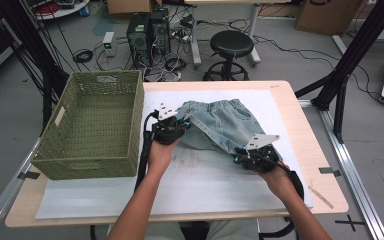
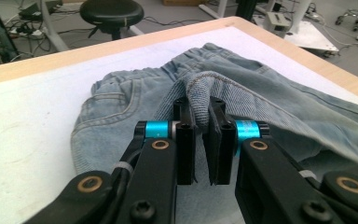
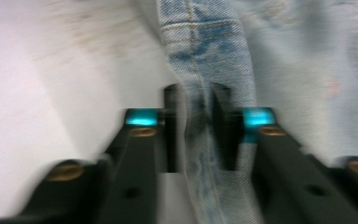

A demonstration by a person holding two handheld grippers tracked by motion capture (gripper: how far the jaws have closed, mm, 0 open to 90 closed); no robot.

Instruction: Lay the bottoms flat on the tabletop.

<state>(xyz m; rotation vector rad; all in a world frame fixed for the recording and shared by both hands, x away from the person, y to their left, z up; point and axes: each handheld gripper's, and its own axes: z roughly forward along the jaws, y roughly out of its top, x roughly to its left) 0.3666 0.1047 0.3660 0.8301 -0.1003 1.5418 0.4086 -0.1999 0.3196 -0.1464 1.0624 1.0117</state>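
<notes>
From the high view, the denim shorts [image 1: 219,125] lie on the white mat toward the far edge of the table [image 1: 307,150], partly folded over themselves. The left gripper [image 1: 176,124] bites the cloth at its left side, next to the green woven basket [image 1: 92,125] at the table's left edge; the right gripper [image 1: 252,154] takes the near right end. Holding two ends this way lets the person lift and fold the garment, likely on its way to the basket.

In the left gripper view, the jaws are clamped narrow on a raised fold of the shorts [image 2: 200,93] along a stitched hem, so the fabric tents upward.

The right gripper view is blurred; the jaws stand close on either side of a seamed strip of denim [image 3: 198,93], seemingly pinching it, though the blur leaves contact uncertain.
</notes>
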